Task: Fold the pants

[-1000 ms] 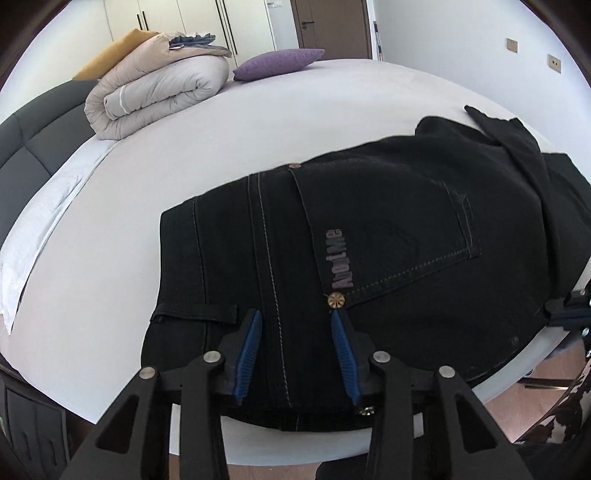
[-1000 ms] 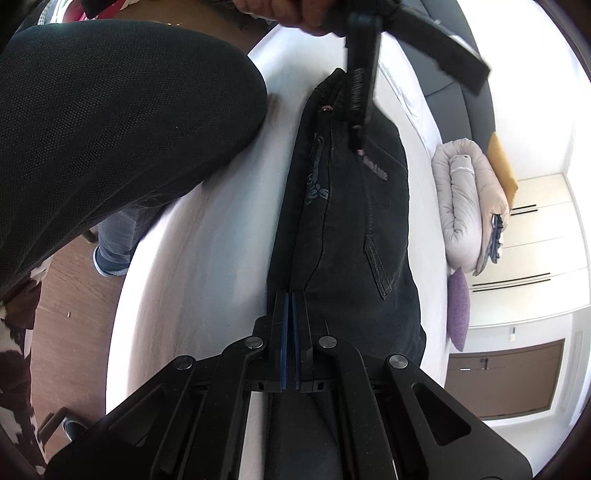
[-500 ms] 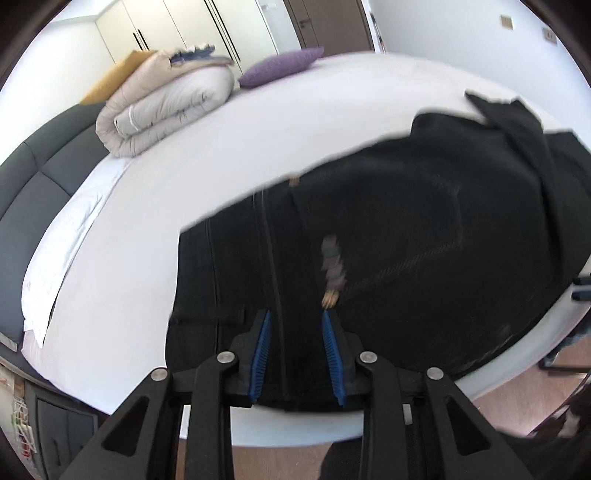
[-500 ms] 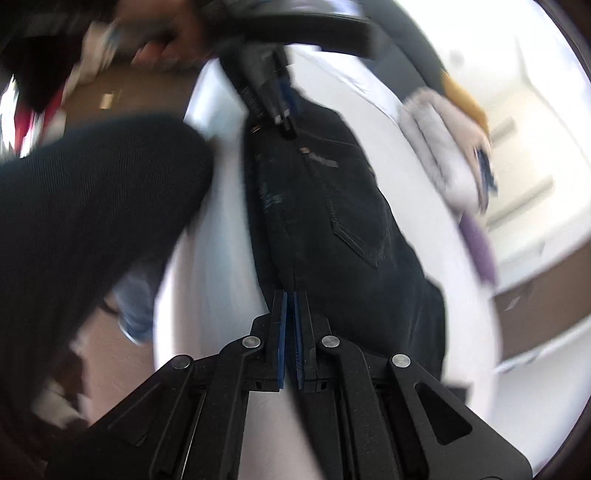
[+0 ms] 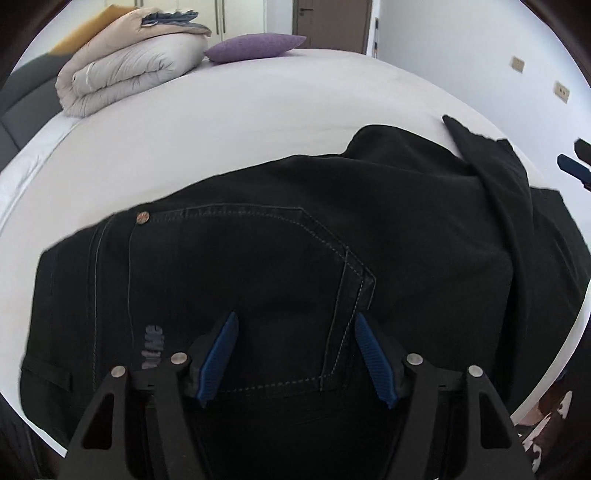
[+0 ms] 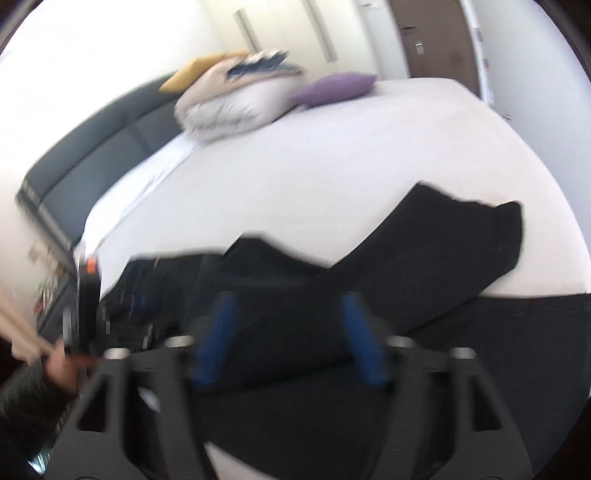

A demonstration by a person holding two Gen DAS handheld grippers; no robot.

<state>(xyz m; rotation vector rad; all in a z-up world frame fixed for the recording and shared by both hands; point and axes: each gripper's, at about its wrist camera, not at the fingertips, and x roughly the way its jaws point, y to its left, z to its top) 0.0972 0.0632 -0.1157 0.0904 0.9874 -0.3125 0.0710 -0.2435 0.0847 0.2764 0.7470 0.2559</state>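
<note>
The black denim pants (image 5: 295,258) lie spread along the near edge of a large bed covered in a plain white sheet (image 5: 258,118), back pocket with pale stitching facing up and a copper rivet (image 5: 143,217) at its corner. One dark leg end (image 5: 491,166) is folded back over the rest of the fabric toward the right.

The left gripper (image 5: 295,350) hangs over the pocket with its blue ribbed pads (image 5: 218,358) spread apart; its jaws have just been opening, and nothing is pinched between them, the denim lying below. The right gripper (image 6: 290,339), blurred in its own view, also stands with pads wide apart after just opening, above the dark cloth with nothing clamped. In that view a hand (image 6: 61,363) at the left edge holds the other tool.

At the far side of the bed sits a folded beige quilted duvet (image 5: 125,74) with a bluish folded garment (image 5: 173,22) on top, a mustard-yellow cushion (image 5: 85,33) behind it and a purple pillow (image 5: 255,46) beside it. A dark grey padded headboard (image 6: 99,155) runs along the left. Beyond are white wardrobe doors (image 6: 280,33), a brown wooden door (image 5: 330,22) and a pale wall with switch plates (image 5: 561,91).
</note>
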